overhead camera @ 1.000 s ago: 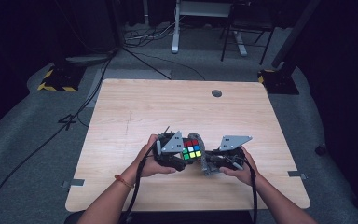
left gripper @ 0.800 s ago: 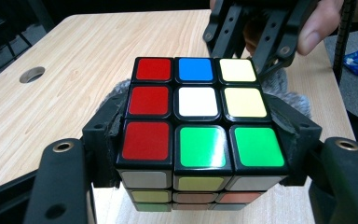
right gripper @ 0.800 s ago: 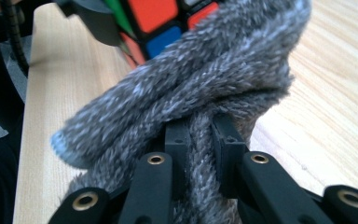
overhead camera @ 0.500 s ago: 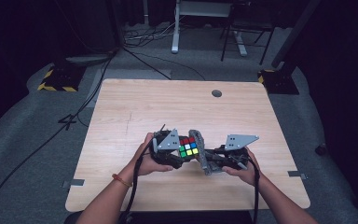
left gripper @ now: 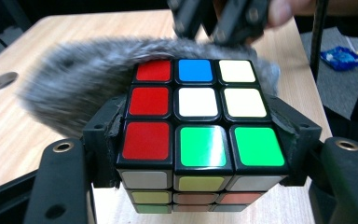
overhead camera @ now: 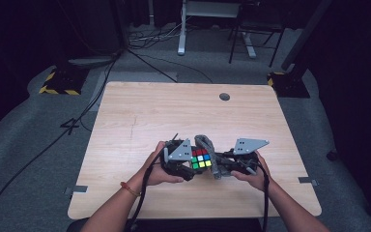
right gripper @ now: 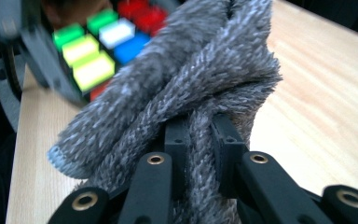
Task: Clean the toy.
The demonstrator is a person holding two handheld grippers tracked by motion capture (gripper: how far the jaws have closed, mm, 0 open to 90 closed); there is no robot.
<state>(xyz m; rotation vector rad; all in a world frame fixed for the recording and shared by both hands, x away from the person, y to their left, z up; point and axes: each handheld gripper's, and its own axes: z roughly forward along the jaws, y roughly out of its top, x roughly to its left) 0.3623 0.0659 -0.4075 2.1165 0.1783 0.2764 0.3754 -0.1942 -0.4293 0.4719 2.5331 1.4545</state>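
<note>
A scrambled puzzle cube (left gripper: 200,112) with red, white, blue and green stickers on top sits clamped between the jaws of my left gripper (left gripper: 200,154). In the high view the cube (overhead camera: 201,158) is just above the wooden table's (overhead camera: 174,111) front middle. My right gripper (right gripper: 200,140) is shut on a fluffy grey cloth (right gripper: 191,79), pinching a fold of it. The cloth (overhead camera: 208,153) lies against the cube's right side in the high view, and it wraps behind the cube's far edge in the left gripper view, grey cloth (left gripper: 79,79).
A round cable hole (overhead camera: 224,96) is in the table near its far edge. Beyond the table stand desk legs (overhead camera: 182,29) and cables on the grey floor. A black-and-yellow striped base (overhead camera: 58,87) sits off the table's far left corner.
The cloth has shifted against the cube's right side, and the right gripper has edged a little nearer the cube. Both hands stay near the table's front middle.
</note>
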